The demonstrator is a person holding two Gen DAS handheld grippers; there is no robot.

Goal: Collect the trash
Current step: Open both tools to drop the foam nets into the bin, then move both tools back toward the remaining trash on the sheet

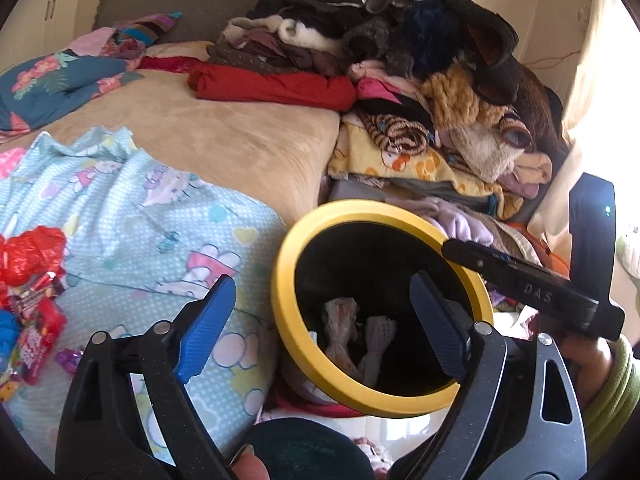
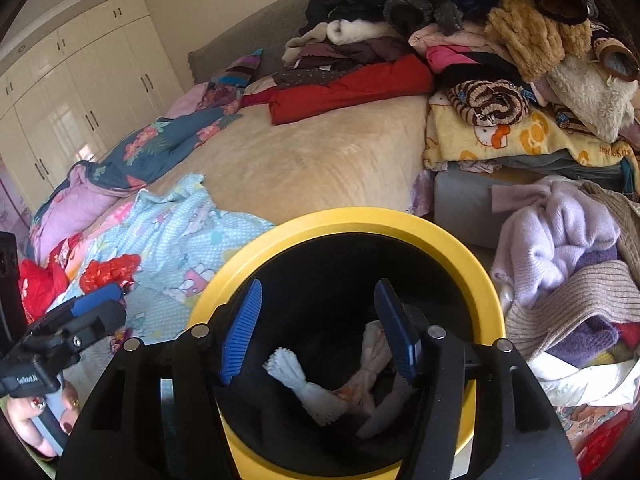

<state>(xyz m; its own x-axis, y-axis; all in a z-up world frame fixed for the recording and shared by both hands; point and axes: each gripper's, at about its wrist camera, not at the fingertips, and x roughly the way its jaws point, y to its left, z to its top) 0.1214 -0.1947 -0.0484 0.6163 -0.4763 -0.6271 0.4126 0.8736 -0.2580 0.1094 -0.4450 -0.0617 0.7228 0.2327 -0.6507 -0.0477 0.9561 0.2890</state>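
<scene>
Both tongs, left (image 1: 320, 320) and right (image 2: 318, 330), are gaping wide and empty over the yellow-rimmed bin (image 2: 460, 248) beside the bed (image 2: 312, 168); crumpled wrappers (image 2: 304, 386) are lying inside, its dark depths hard to read.

wrappers (image 2: 320, 384) in bin (image 2: 460, 248) | bed (image 2: 300, 160) behind | clothes pile (image 2: 500, 40) right

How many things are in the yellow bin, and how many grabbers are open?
White twisted wrappers in the bin: 2
Open grippers: 2, the left gripper and the right gripper
Total: 4
</scene>
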